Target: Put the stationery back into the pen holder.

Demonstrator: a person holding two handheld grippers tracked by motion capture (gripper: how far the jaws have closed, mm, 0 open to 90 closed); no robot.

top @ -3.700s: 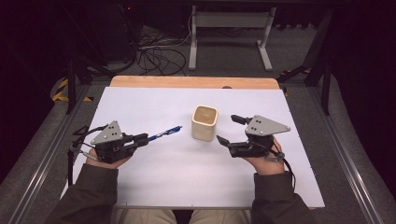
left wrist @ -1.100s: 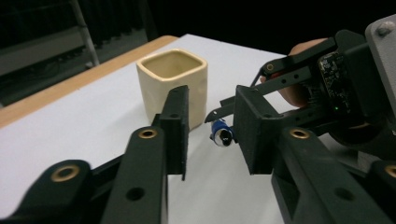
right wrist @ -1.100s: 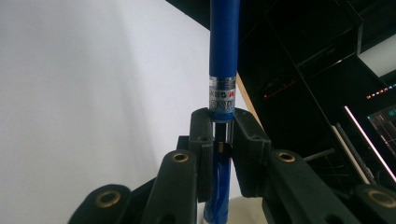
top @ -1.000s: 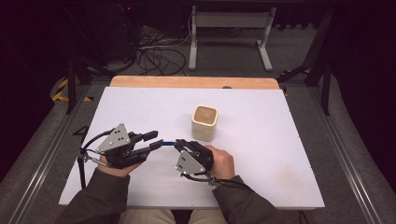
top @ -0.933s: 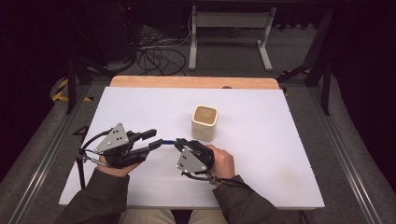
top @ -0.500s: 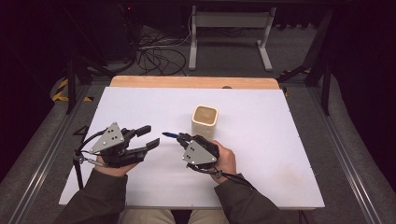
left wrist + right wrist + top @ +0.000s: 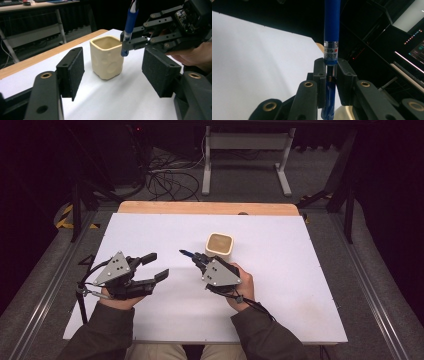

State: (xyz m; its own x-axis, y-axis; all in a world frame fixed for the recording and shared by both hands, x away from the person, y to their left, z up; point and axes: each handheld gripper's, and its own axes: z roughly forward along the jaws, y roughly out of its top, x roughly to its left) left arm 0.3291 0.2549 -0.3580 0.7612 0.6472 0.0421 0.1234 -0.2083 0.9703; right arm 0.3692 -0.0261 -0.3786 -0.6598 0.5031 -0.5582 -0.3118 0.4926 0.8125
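Lifted toward the cup [image 7: 219, 245], right tool [image 7: 199, 260] clamps the pen [image 7: 187, 253]; left tool [image 7: 152, 266] gapes empty nearby.

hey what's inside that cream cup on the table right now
Nothing visible inside the cream cup: the high view shows a bare brownish interior. The blue pen is outside it, clamped in the right gripper.
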